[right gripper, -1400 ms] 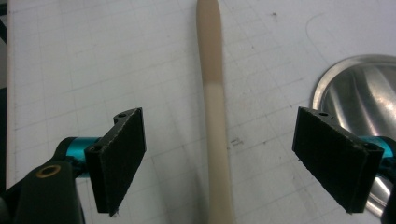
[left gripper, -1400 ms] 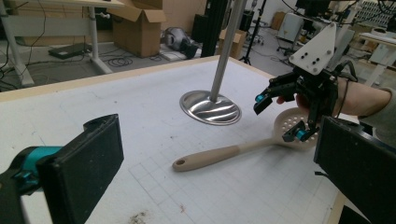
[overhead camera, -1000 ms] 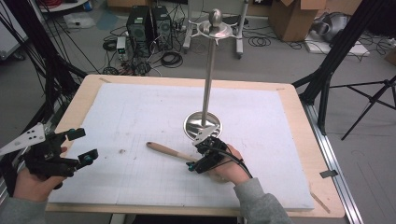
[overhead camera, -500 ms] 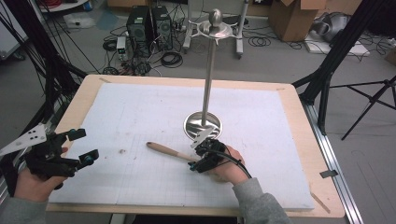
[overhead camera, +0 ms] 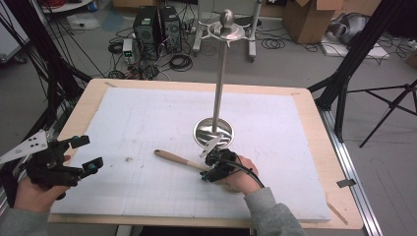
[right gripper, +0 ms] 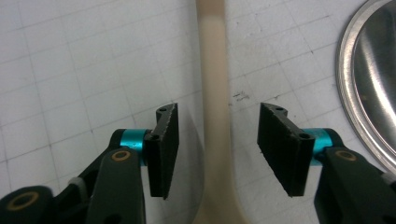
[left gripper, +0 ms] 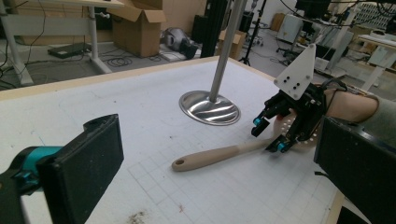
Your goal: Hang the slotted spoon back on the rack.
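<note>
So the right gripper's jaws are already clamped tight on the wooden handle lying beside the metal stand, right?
Not quite. The right gripper straddles the wooden handle beside the metal stand, but its jaws have only just been closing. The right gripper view shows gaps between both pads and the handle.

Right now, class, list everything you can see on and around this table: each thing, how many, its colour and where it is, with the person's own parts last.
Spoon: one, beige, lying on the white mat, its handle between the right gripper's jaws.
Stand: one, silver, round base on the mat with a tall pole and a knob on top.
Mat: one, white with a faint grid, covering the table.
Table: one, pale wood.
Boxes: cardboard, brown, on the floor behind.
Left gripper: black, open, at the table's left edge.
Right gripper: black, jaws just closing around the spoon handle, not yet touching.
</note>
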The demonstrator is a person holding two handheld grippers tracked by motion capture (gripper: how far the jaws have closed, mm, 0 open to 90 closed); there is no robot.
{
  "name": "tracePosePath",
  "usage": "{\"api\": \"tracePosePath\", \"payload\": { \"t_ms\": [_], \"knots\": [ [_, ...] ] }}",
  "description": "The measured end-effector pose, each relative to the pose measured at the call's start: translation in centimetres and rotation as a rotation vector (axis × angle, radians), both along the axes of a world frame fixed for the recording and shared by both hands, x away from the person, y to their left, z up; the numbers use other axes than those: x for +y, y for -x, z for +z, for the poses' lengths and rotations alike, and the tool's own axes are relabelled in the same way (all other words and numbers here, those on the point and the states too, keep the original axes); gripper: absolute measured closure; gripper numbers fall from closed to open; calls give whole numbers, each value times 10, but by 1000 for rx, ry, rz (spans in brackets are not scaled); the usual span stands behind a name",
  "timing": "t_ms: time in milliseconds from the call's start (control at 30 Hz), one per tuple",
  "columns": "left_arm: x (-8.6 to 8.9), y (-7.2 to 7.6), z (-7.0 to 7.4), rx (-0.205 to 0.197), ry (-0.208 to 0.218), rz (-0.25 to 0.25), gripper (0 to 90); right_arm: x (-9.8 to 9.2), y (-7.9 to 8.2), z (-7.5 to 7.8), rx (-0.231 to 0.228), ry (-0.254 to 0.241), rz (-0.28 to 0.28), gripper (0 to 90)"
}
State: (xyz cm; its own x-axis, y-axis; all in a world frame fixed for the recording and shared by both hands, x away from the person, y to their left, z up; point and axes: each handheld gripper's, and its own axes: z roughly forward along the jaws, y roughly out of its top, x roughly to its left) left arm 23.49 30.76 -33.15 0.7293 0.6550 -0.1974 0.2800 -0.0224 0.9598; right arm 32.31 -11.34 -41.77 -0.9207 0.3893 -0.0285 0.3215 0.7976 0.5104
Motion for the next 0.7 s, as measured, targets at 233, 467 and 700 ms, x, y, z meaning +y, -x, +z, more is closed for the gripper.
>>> {"api": "tracePosePath", "payload": {
  "t_ms": [233, 467, 700],
  "knots": [
    [1, 0, 0, 0, -1, 2, 18, 0, 0, 0, 3, 28, -8, 543],
    [1, 0, 0, 1, -2, 1, 18, -1, 1, 0, 20, 50, -17, 588],
    [2, 0, 0, 2, 2, 4, 18, -2, 3, 1, 39, 60, -14, 713]
  ]
}}
